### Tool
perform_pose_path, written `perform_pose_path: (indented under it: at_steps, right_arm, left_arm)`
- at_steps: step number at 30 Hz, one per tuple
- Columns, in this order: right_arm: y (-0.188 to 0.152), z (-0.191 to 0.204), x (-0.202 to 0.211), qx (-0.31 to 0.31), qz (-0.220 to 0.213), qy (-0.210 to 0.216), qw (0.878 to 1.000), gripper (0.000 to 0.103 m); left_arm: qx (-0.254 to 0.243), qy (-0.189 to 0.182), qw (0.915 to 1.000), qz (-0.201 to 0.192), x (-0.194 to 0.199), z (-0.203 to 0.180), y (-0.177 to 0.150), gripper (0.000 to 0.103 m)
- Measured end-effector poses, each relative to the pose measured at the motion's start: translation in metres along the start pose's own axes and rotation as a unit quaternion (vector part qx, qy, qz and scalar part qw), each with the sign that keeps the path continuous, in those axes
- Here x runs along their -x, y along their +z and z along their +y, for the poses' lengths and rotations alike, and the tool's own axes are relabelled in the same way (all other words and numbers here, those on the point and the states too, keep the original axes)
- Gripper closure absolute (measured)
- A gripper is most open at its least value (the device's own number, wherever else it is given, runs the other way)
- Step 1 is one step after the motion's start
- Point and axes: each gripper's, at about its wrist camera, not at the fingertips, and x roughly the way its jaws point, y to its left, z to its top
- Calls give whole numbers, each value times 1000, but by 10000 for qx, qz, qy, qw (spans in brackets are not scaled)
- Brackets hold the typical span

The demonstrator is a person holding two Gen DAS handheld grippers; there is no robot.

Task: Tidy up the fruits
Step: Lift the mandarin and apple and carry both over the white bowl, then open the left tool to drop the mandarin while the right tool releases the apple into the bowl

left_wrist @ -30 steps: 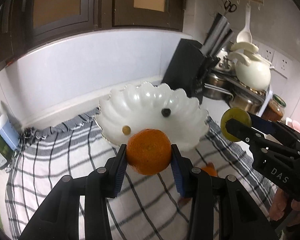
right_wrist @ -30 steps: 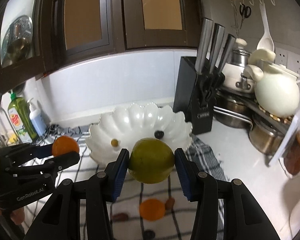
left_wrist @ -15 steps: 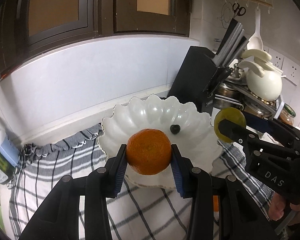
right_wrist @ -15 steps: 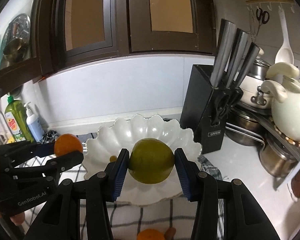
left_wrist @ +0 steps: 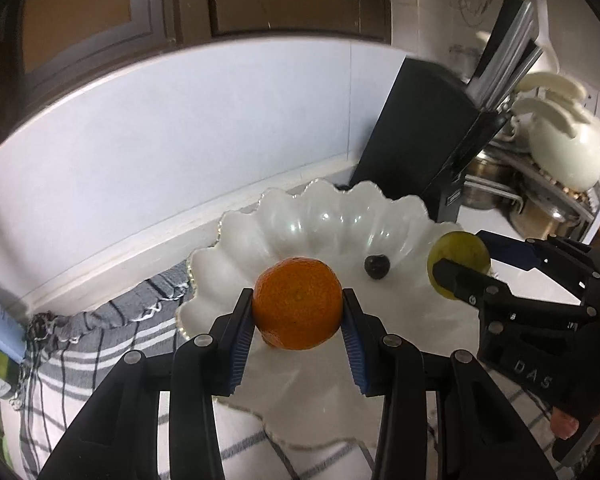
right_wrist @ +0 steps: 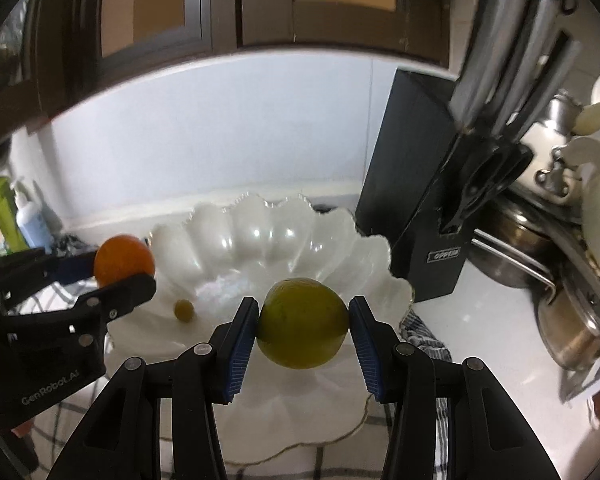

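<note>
- Left gripper point(left_wrist: 298, 312), lower center of the left wrist view, is clamped on an orange mandarin point(left_wrist: 297, 303); both blue pads press its sides.
- Right gripper point(right_wrist: 303, 318), lower center of the right wrist view, is clamped on a green citrus fruit point(right_wrist: 302, 323); pads touch both sides.
- Both fruits hang above the white scalloped bowl point(left_wrist: 320, 216), which sits on a striped cloth point(left_wrist: 84, 344) on the surface.
- Already in the bowl: 1 dark round berry point(left_wrist: 377, 267) right of center, and 1 small olive-green fruit point(right_wrist: 183, 310) at lower left of the bowl in the right wrist view.
- Each gripper shows in the other's view: mandarin at left edge, green fruit at right edge, well apart from each other.
- Step in hand, as I judge it: carry finished, placing 2 fruits into the bowl, release not yet done.
- Next move calls for lowering each fruit close to the bowl floor, then opening the jaws; keep clear of the 2 small fruits.
- Risk: round fruit may roll on the glossy bowl if dropped from height.
- Black knife block point(right_wrist: 416, 200) stands just beside the bowl at right; not involved.
</note>
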Motion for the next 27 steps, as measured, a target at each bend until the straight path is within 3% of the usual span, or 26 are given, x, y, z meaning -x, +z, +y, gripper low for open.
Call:
perform_pose_path:
  at_steps: [10,20,22,24,27]
  right_arm:
    - [2,-5,-47,183,597,-24,9980,55]
    - [6,-8,-77,31,1140,172,9933,55]
    - [6,-12,-81,-42,1200,200,9926,55]
    - [6,-13,-82,-52,1180,127,9929,54]
    - [9,-14,-78,-68,1138,65,9935,53]
  left_arm:
    - [-213,-15,9976,656,-63,-1,14,62]
    - [-124,-173,9922,1228,-94,2,20,60]
    - [-115,-149,9920,1247,-95,2,19,54]
    - [-135,-77,9934,1134,-91,2,20,41]
    - [-219,64,9946,1011,-85,1,22,38]
